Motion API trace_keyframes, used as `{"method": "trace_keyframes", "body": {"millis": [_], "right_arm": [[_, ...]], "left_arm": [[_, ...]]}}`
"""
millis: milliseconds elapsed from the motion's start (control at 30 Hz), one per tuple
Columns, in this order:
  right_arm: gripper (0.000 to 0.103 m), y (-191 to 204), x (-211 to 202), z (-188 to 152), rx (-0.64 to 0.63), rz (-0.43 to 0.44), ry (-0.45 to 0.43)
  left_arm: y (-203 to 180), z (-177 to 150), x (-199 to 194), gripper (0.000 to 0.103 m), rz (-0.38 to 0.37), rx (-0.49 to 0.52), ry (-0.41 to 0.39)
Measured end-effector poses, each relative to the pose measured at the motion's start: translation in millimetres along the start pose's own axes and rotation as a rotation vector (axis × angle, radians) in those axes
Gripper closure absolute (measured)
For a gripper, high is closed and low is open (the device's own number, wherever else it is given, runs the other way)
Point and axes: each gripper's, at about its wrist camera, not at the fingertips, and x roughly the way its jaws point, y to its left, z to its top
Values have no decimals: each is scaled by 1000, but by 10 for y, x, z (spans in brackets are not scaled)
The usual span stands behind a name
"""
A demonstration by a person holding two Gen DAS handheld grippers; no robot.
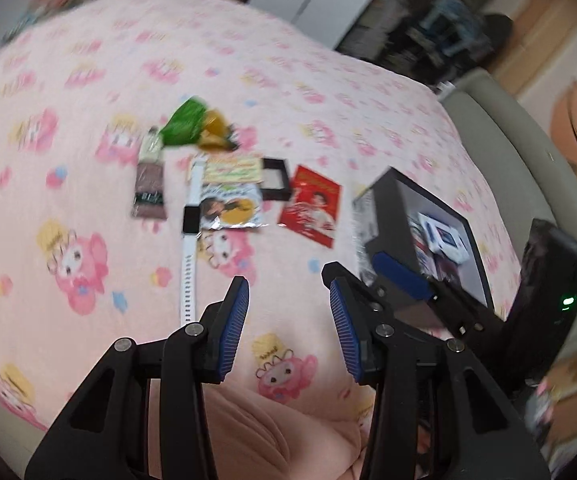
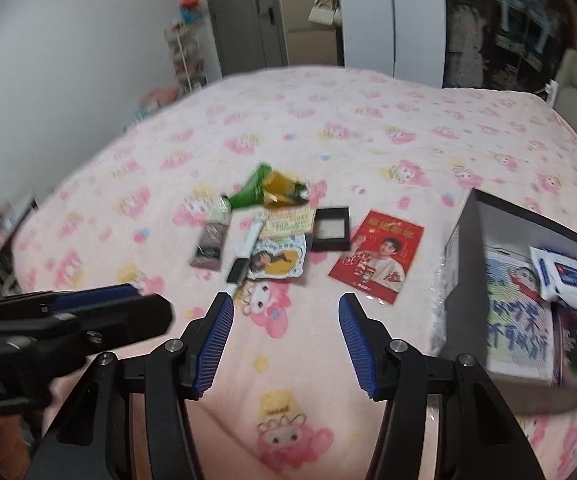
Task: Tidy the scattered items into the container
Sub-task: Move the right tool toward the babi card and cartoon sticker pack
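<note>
I am holding both grippers, left gripper [image 1: 286, 290] and right gripper [image 2: 286, 306], fingers spread and empty, over the pink bed [image 2: 368, 128]; scattered packets are lying far ahead, the box [image 2: 464, 248] sitting right.

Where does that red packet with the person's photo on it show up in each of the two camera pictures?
Left wrist view: the red packet lies right of centre on the pink bedspread, between the small black frame and the black box.
Right wrist view: the red packet lies just right of centre, above the right gripper.
Shared landmark: the small black frame sits directly to its left in both.
</note>
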Motion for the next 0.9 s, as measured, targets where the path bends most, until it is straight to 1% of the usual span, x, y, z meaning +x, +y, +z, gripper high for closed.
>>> {"method": "trace_keyframes", "body": {"millis": [100,233,267,300,400,467,533,600,733,867,900], "right_arm": [[53,-38,215,24,14,-2,36],[53,-177,410,166,43,-19,57],[54,-229,472,205,58,-22,67],[60,-273,529,236,73,-24,78],[62,-408,702,288,128,-4,116],[62,-478,804,310,144,11,130],[62,-524,880,339,141,12,136],[62,-558,965,372,144,30,142],[62,-548,1254,414,118,58,178],[63,-563,1547,421,114,74,224],[63,-577,1622,429,112,79,240]], "left_arm": [[146,88,257,61,16,-51,41],[281,396,649,61,56,-147,76],[314,494,751,62,85,-174,74],[335,582,855,62,100,-190,74],[350,752,1134,63,116,-195,108],[376,760,1298,66,115,-191,117],[451,667,1428,67,128,-183,152],[585,612,1503,68,103,-228,188],[730,648,1634,68,105,-264,221],[762,625,1820,69,160,-277,289],[767,630,1812,69,163,-277,280]]}}
